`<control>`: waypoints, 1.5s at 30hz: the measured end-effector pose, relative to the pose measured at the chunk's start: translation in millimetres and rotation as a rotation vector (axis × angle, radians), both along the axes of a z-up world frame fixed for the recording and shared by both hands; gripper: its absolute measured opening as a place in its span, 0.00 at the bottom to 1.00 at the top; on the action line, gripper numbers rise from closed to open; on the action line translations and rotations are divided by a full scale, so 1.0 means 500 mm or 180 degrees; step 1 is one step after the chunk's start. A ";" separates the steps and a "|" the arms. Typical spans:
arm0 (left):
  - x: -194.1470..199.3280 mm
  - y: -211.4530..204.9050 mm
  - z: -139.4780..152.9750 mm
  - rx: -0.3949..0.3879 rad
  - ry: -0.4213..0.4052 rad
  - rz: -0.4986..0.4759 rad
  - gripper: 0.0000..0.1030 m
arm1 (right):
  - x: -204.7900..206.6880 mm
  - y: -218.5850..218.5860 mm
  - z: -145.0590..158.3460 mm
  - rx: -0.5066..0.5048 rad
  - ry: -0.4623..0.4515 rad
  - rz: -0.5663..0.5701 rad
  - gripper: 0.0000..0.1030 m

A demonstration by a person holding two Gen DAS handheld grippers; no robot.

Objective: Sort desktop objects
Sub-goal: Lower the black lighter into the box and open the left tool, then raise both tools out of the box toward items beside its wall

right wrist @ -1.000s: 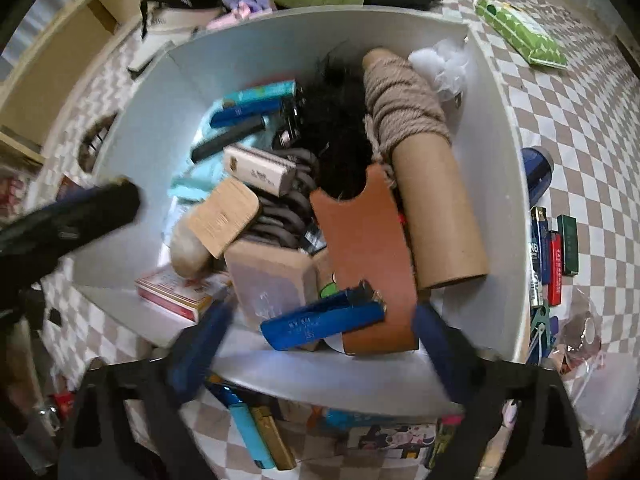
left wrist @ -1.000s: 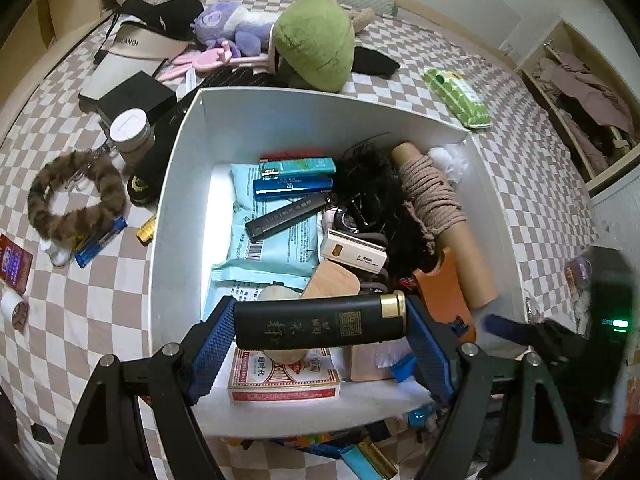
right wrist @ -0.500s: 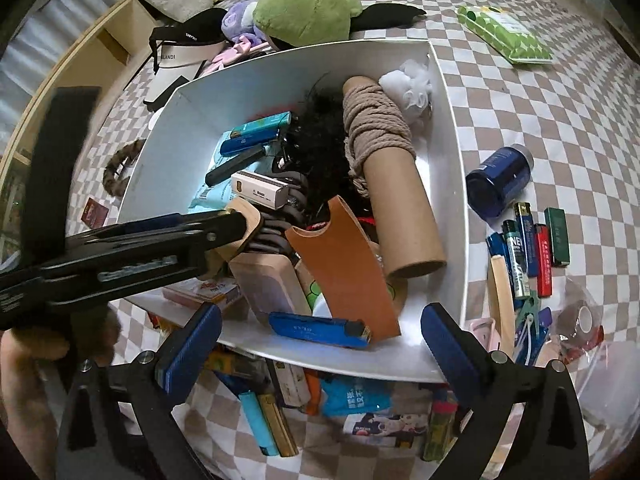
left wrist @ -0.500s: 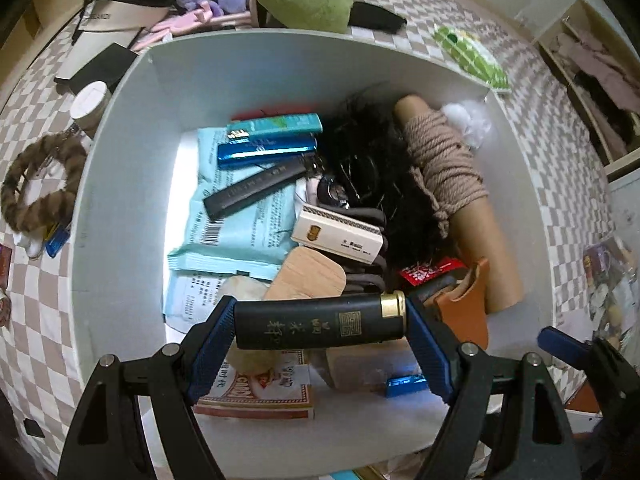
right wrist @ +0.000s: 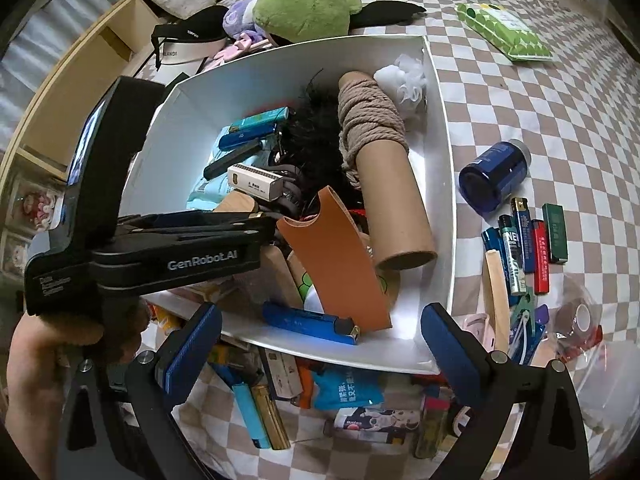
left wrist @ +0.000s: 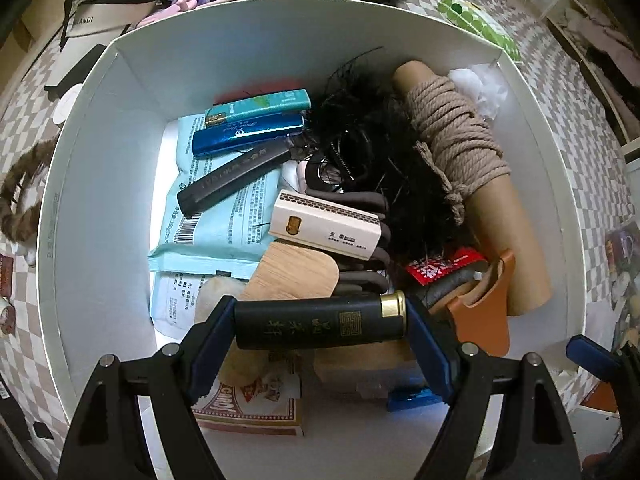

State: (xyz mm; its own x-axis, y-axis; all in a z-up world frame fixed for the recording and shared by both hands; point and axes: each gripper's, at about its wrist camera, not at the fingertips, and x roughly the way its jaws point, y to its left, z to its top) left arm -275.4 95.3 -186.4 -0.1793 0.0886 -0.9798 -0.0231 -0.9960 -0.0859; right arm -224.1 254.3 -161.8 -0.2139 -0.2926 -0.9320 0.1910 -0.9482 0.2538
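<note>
My left gripper [left wrist: 320,330] is shut on a black lighter with a gold band [left wrist: 316,322], held crosswise inside the white box [left wrist: 100,208] above its near end. The box holds a rope-wound cardboard tube [left wrist: 460,168], black hair, a cream matchbox [left wrist: 326,230], blue and teal lighters [left wrist: 248,134] and a card pack [left wrist: 256,404]. My right gripper [right wrist: 320,344] is open and empty, at the box's near rim [right wrist: 448,208]. The left gripper's body [right wrist: 160,252] reaches into the box in the right wrist view.
Right of the box lie a blue jar [right wrist: 494,176] and a row of lighters and batteries [right wrist: 528,244]. More lighters and packets [right wrist: 260,412] lie before the box's near wall. Plush toys [right wrist: 304,4] and a visor [right wrist: 188,40] sit behind it.
My left gripper has carried the black lighter forward and down into the box. My right gripper has pulled back and up from the box, still open.
</note>
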 end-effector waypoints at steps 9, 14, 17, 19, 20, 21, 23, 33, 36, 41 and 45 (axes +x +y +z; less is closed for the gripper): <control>0.006 0.007 0.001 -0.0073 0.0029 -0.0048 0.84 | 0.005 -0.011 -0.001 0.0008 -0.0006 0.0062 0.97; 0.010 0.003 0.005 -0.0087 0.0054 -0.0067 0.85 | 0.007 -0.014 -0.001 0.0016 -0.0004 0.0085 0.97; 0.015 -0.002 0.021 -0.0122 0.0163 -0.0096 0.85 | 0.009 -0.014 0.002 0.0010 0.0012 0.0100 0.97; 0.020 -0.008 0.031 -0.0125 0.0230 -0.0111 0.85 | 0.012 -0.013 0.005 -0.0003 0.0030 0.0109 0.97; 0.023 -0.012 0.036 -0.0125 0.0260 -0.0116 0.85 | 0.013 -0.013 0.007 -0.0010 0.0041 0.0112 0.97; 0.026 -0.016 0.040 -0.0124 0.0288 -0.0119 0.87 | 0.014 -0.013 0.009 -0.0018 0.0055 0.0115 0.97; 0.028 -0.025 0.049 -0.0124 0.0342 -0.0110 0.96 | 0.017 -0.013 0.016 -0.0038 0.0101 0.0118 0.97; 0.046 -0.051 0.097 0.0034 0.0627 -0.0081 1.00 | 0.038 -0.011 0.050 -0.0069 0.0376 0.0088 0.97; 0.058 -0.060 0.112 0.0051 0.0711 -0.0118 1.00 | 0.046 -0.010 0.060 -0.0061 0.0465 0.0082 0.97; 0.081 -0.076 0.130 -0.0009 0.0831 -0.0244 1.00 | 0.059 -0.008 0.076 -0.0047 0.0612 0.0074 1.00; 0.107 -0.100 0.155 -0.0004 0.0993 -0.0264 1.00 | 0.068 -0.004 0.088 -0.0048 0.0683 0.0050 1.00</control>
